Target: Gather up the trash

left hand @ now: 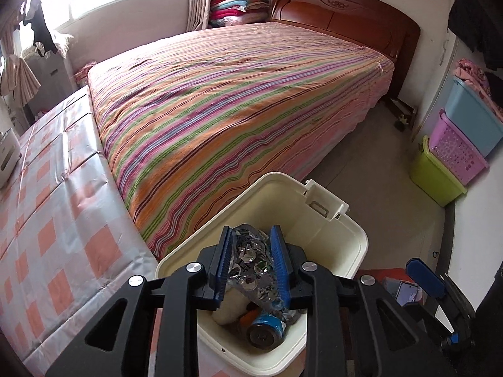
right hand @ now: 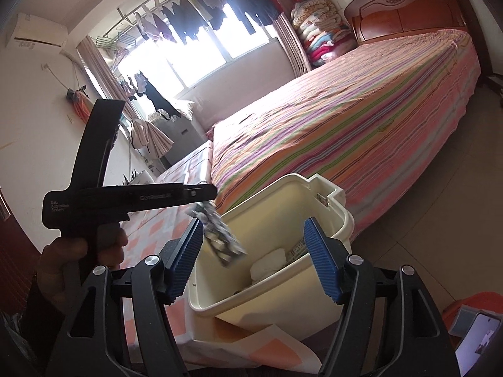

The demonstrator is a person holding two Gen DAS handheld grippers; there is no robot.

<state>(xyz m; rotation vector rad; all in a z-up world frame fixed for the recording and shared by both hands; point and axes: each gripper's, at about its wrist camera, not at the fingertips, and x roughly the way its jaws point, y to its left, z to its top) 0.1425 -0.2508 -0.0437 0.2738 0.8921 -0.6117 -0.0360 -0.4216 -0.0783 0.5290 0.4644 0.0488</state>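
A cream plastic bin (left hand: 342, 220) stands between the bed and the checked cloth. Inside lie a blue can (left hand: 267, 330), a white wad (left hand: 228, 309) and other scraps. My left gripper (left hand: 251, 229) hovers over the bin mouth, and a silver foil blister pack (left hand: 251, 257) hangs down from between its blue pads, which touch its top end. In the right wrist view the same pack (right hand: 220, 235) dangles under the left gripper (right hand: 206, 193), above the bin (right hand: 283, 308). My right gripper (right hand: 254, 222) is open and empty, just in front of the bin.
A striped bed (left hand: 235, 100) fills the middle, with a pink-checked cloth surface (left hand: 56, 220) to its left. Stacked plastic baskets (left hand: 452, 150) line the right wall. A phone (right hand: 478, 342) rests on an orange stool (right hand: 471, 304) at the lower right. A person's hand (right hand: 78, 251) grips the left handle.
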